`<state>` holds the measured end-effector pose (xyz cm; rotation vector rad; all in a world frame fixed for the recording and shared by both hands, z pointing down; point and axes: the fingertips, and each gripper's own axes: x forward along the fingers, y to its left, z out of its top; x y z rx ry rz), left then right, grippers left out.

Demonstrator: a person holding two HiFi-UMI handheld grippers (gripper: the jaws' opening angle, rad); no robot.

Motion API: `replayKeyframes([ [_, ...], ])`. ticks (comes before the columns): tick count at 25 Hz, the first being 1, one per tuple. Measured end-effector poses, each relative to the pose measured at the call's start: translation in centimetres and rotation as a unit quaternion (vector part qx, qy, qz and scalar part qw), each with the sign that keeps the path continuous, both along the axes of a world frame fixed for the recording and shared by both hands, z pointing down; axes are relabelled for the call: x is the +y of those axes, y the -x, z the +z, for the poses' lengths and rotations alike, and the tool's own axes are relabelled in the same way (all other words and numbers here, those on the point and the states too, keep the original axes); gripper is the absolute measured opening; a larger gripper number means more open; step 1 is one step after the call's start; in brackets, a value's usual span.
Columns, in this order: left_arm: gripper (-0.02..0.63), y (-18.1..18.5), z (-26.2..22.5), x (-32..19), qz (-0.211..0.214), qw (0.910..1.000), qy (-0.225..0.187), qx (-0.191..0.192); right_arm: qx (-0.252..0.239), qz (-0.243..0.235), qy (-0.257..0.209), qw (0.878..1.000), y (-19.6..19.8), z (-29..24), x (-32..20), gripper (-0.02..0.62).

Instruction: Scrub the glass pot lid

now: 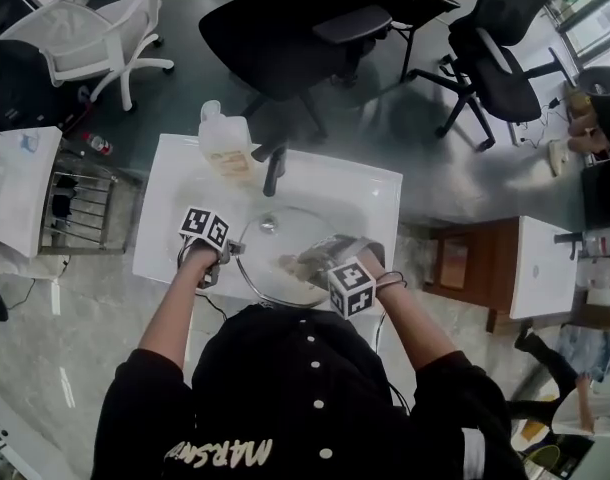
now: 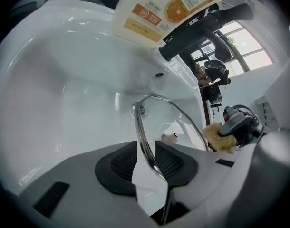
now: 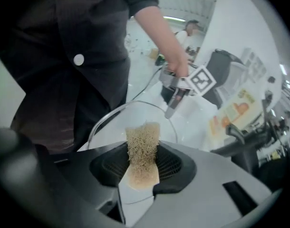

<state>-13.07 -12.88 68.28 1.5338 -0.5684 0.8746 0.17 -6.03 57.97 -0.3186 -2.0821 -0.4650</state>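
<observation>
A glass pot lid [image 1: 270, 230] with a steel rim stands tilted over the white sink basin [image 1: 375, 193]. My left gripper [image 2: 146, 167] is shut on the lid's rim [image 2: 140, 127] at its left edge, with the rim running up between the two black pads. My right gripper [image 3: 141, 167] is shut on a tan fibrous scrub sponge [image 3: 142, 148], which it holds over the near part of the lid [image 3: 114, 113]. The left gripper view shows that sponge [image 2: 216, 137] at the lid's far side. From the head view the left gripper [image 1: 213, 266] is at the lid's left and the right gripper [image 1: 320, 263] at its near right.
A black faucet [image 1: 274, 171] reaches over the back of the sink, with a dish soap jug [image 1: 225, 143] beside it at the back left. A metal rack [image 1: 80, 203] stands left of the sink and a brown cabinet [image 1: 465, 263] to its right. Office chairs stand behind.
</observation>
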Motion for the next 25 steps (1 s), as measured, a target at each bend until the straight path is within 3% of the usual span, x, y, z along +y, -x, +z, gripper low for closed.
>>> replayKeyframes([
  [2,0.132,0.8,-0.6,-0.7,-0.005,0.9994,-0.032,-0.012,-0.037,0.08,-0.02,0.996,-0.2,-1.3,-2.1,0.161],
  [3,0.109,1.2,-1.0,-1.1,-0.005,0.9983,-0.053,-0.023,-0.058,0.122,-0.028,0.99,-0.3,-2.1,-3.2,0.161],
  [4,0.042,1.8,-1.5,-1.4,-0.002,0.9966,-0.074,-0.037,-0.08,0.165,-0.032,0.983,-0.5,-2.9,-4.2,0.161],
  [5,0.04,2.3,-1.9,-1.6,0.005,0.9943,-0.094,-0.05,-0.102,0.205,-0.033,0.973,-0.7,-3.7,-5.1,0.161],
  [7,0.04,2.9,-2.7,-1.8,0.019,0.9896,-0.126,-0.067,-0.142,0.273,-0.03,0.951,-1.3,-5.2,-6.4,0.161],
  [10,0.033,2.8,-4.9,-2.3,0.021,0.982,-0.179,-0.058,-0.185,0.35,-0.028,0.918,-2.3,-7.1,-7.9,0.161],
  [14,0.026,1.3,-9.8,-2.8,0.005,0.9654,-0.26,-0.016,-0.25,0.455,0.005,0.855,-3.6,-10.0,-9.2,0.163],
  [17,0.026,1.9,-13.2,-4.0,-0.033,0.9463,-0.319,-0.038,-0.313,0.504,0.025,0.805,-4.7,-12.8,-10.1,0.163],
  [20,0.026,2.6,-17.5,-5.8,-0.089,0.9187,-0.383,-0.039,-0.37,0.539,0.03,0.756,-6.1,-15.8,-11.1,0.163],
  [25,0.026,1.3,-24.6,-6.7,-0.113,0.857,-0.502,-0.032,-0.419,0.565,-0.019,0.71,-9.1,-20.4,-12.4,0.163],
])
